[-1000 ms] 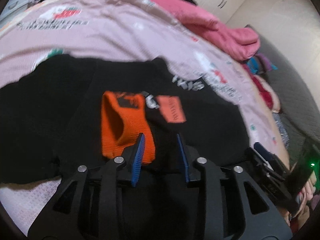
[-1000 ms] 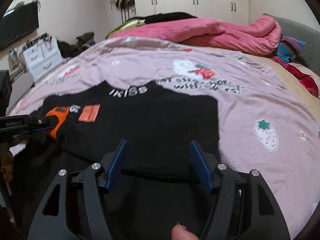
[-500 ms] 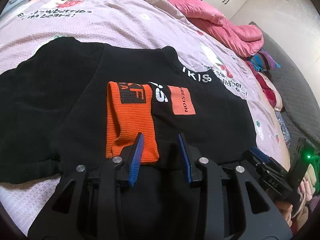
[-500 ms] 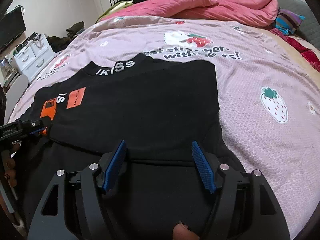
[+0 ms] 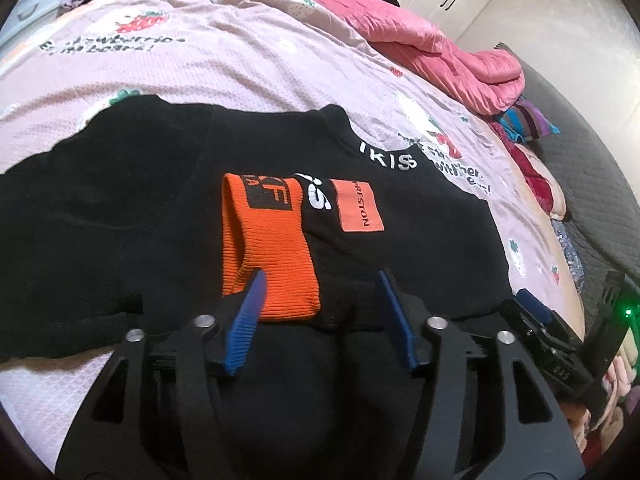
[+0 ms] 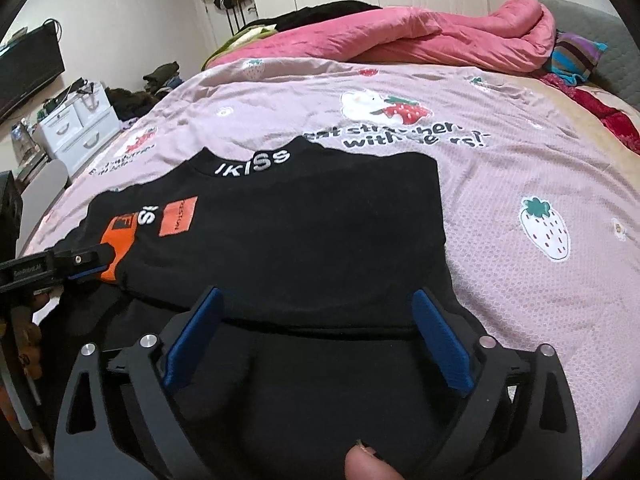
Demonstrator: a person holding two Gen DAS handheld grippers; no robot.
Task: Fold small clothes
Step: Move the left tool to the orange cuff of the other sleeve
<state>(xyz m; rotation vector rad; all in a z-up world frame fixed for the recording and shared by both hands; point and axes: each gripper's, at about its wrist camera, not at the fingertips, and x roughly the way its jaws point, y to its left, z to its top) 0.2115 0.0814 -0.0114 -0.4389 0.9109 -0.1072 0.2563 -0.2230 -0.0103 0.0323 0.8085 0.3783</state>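
The black knit sweatshirt with white collar lettering lies partly folded on the pink strawberry-print bed cover, its ribbed orange cuff laid across the chest. Both the left tool and the right tool are opening over the near fold at 6 o'clock, neither gripping anything. Let go, the thick fold may spring back, and a pad could snag the cuff at 9 o'clock.

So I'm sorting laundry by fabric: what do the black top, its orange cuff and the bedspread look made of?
Black top: soft matte knit, probably cotton jersey or fleece; no sheen. Orange cuff: ribbed knit, fine parallel ridges show. Bedspread: light printed fabric with a small waffle-like texture, maybe quilted cotton or polyester; hard to tell.
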